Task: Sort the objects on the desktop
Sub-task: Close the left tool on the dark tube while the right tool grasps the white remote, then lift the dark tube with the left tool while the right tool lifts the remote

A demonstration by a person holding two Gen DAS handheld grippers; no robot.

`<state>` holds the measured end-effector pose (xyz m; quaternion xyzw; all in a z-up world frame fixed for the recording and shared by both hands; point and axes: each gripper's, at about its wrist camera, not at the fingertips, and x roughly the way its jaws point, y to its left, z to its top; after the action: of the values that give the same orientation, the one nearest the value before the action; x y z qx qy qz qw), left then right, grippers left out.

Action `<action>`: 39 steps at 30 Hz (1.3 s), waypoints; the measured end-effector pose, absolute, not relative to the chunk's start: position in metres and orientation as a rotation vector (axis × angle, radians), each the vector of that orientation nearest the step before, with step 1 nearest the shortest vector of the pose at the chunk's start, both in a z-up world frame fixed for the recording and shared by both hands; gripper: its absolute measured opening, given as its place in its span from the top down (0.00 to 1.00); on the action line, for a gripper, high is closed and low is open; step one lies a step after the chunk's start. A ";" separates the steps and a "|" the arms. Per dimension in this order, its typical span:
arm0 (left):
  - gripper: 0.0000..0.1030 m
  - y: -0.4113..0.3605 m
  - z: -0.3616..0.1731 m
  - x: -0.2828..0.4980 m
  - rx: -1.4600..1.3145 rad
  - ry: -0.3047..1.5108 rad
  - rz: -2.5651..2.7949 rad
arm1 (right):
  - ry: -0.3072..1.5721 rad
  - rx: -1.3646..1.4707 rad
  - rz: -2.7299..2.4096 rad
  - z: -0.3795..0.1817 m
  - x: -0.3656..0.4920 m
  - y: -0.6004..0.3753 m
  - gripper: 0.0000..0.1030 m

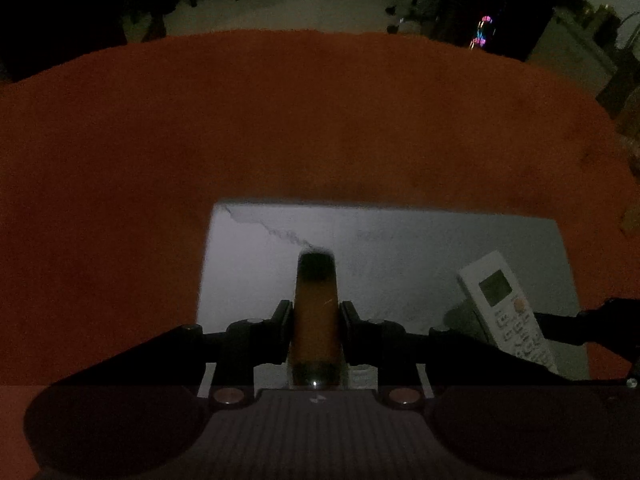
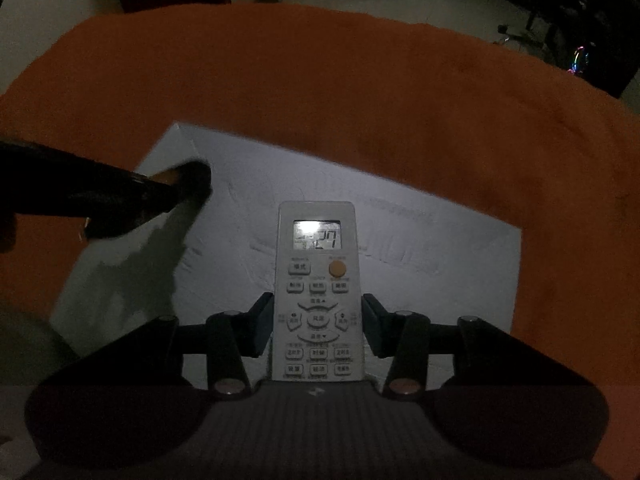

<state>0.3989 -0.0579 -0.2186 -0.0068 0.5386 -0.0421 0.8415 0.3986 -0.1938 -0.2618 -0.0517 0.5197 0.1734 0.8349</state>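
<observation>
Orange cloth [image 1: 280,120] fills the upper frame; my left gripper [image 1: 315,316] clamps an amber tube [image 1: 315,312] at center, my right gripper [image 2: 318,320] grips the white remote [image 2: 318,292] reading 27, lower center over the white board [image 2: 440,260].

Black two-finger tongs [image 1: 315,320], silver pivot screws, ribbed grey body, small white logo

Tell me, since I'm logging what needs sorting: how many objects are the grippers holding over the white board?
2: an amber tube in the left hand-held gripper and a white remote control in the right hand-held gripper. Others may lie out of view.
</observation>
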 end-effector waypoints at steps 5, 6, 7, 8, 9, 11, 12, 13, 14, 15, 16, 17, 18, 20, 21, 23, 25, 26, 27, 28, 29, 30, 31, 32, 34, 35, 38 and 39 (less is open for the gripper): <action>0.80 -0.054 -0.216 0.393 0.010 1.153 -0.107 | 1.080 -0.102 0.380 -0.245 0.392 -0.193 0.53; 0.80 -0.055 -0.219 0.392 0.025 1.162 -0.105 | 1.074 -0.105 0.386 -0.244 0.391 -0.191 0.53; 0.80 -0.055 -0.222 0.391 0.040 1.171 -0.103 | 1.075 -0.114 0.387 -0.245 0.391 -0.188 0.53; 0.80 -0.056 -0.225 0.391 0.055 1.182 -0.101 | 1.079 -0.131 0.386 -0.246 0.390 -0.187 0.53; 0.80 -0.057 -0.230 0.391 0.067 1.193 -0.097 | 1.084 -0.150 0.382 -0.247 0.389 -0.187 0.53; 0.76 -0.059 -0.238 0.390 0.088 1.208 -0.089 | 1.097 -0.172 0.377 -0.253 0.389 -0.186 0.53; 0.71 -0.061 -0.240 0.389 0.101 1.212 -0.090 | 1.104 -0.177 0.376 -0.256 0.389 -0.186 0.53; 0.66 -0.063 -0.242 0.389 0.119 1.213 -0.089 | 1.111 -0.182 0.375 -0.259 0.390 -0.185 0.53; 0.64 -0.066 -0.243 0.389 0.140 1.210 -0.086 | 1.118 -0.172 0.373 -0.263 0.390 -0.186 0.53; 0.61 -0.068 -0.243 0.390 0.157 1.208 -0.083 | 1.125 -0.163 0.372 -0.266 0.391 -0.186 0.53; 0.60 -0.068 -0.244 0.390 0.164 1.206 -0.079 | 1.130 -0.162 0.372 -0.268 0.391 -0.186 0.53; 0.60 -0.069 -0.244 0.391 0.167 1.204 -0.075 | 1.134 -0.160 0.372 -0.271 0.391 -0.186 0.53; 0.60 -0.069 -0.244 0.391 0.163 1.201 -0.071 | 1.133 -0.157 0.371 -0.271 0.391 -0.186 0.53; 0.64 -0.071 -0.244 0.390 0.157 1.191 -0.076 | 1.122 -0.152 0.368 -0.269 0.392 -0.186 0.53; 0.80 -0.072 -0.244 0.387 0.158 1.188 -0.082 | 1.115 -0.152 0.373 -0.267 0.391 -0.186 0.53; 0.80 -0.075 -0.247 0.381 0.173 1.190 -0.100 | 1.102 -0.141 0.387 -0.263 0.390 -0.187 0.53; 0.80 -0.077 -0.245 0.378 0.166 1.179 -0.125 | 1.077 -0.102 0.394 -0.253 0.388 -0.193 0.53; 0.80 -0.077 -0.241 0.376 0.154 1.173 -0.131 | 1.064 -0.084 0.398 -0.248 0.387 -0.197 0.53; 0.80 -0.075 -0.236 0.374 0.139 1.166 -0.137 | 1.053 -0.071 0.398 -0.242 0.385 -0.200 0.53; 0.80 -0.074 -0.231 0.371 0.126 1.156 -0.144 | 1.039 -0.059 0.400 -0.236 0.383 -0.203 0.53; 0.80 -0.073 -0.225 0.369 0.116 1.146 -0.150 | 1.026 -0.049 0.402 -0.230 0.382 -0.205 0.53; 0.80 -0.071 -0.220 0.368 0.095 1.139 -0.153 | 1.013 -0.040 0.404 -0.224 0.380 -0.207 0.53; 0.80 -0.067 -0.214 0.367 0.056 1.139 -0.153 | 1.003 -0.035 0.405 -0.220 0.379 -0.208 0.53; 0.80 -0.063 -0.209 0.366 0.017 1.138 -0.152 | 0.989 -0.027 0.409 -0.214 0.377 -0.210 0.53; 0.80 -0.056 -0.196 0.365 -0.050 1.140 -0.137 | 0.969 -0.002 0.422 -0.207 0.372 -0.213 0.53; 0.80 -0.056 -0.189 0.363 -0.058 1.142 -0.129 | 0.965 0.013 0.430 -0.204 0.371 -0.215 0.53; 0.80 -0.057 -0.172 0.352 -0.064 1.157 -0.125 | 0.949 0.024 0.444 -0.196 0.364 -0.218 0.53; 0.80 -0.055 -0.170 0.350 -0.070 1.165 -0.129 | 0.946 0.021 0.446 -0.192 0.361 -0.220 0.53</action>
<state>0.3504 -0.0547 -0.1695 -0.0329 0.5494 -0.0609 0.8327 0.3605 -0.2201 -0.1921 0.0099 0.4518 0.2132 0.8662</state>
